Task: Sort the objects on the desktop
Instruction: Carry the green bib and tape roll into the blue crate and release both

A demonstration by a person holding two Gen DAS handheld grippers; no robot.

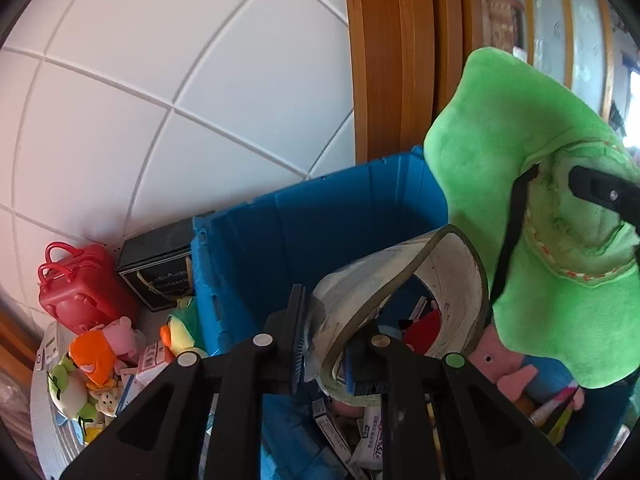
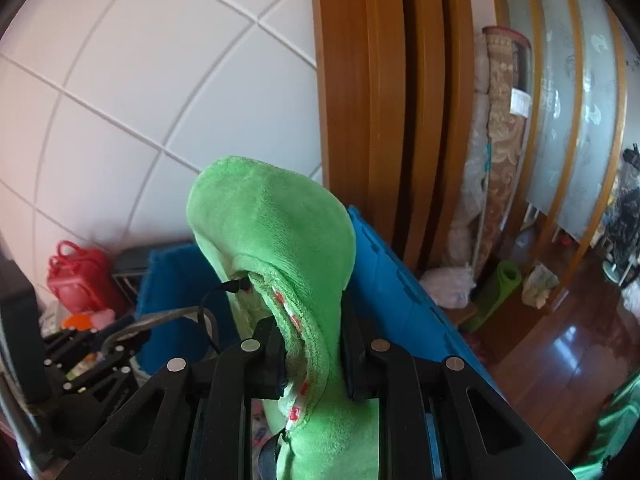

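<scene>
My left claw was clamped on the rim of a roll of tape, the roll tilted with its open face toward me. My right claw was pinched on a green plush slipper, whose long axis ran up and away from the fingers, toe highest. Both loads hung over the blue bin: the roll above its near middle, the slipper above its right side, so the drop lay straight below each claw, and I judged the left the nearer to the bin's open space. Left of the bin, small plush toys lay heaped on the counter. Beyond them, against the tiled wall, stood a little red suitcase.
</scene>
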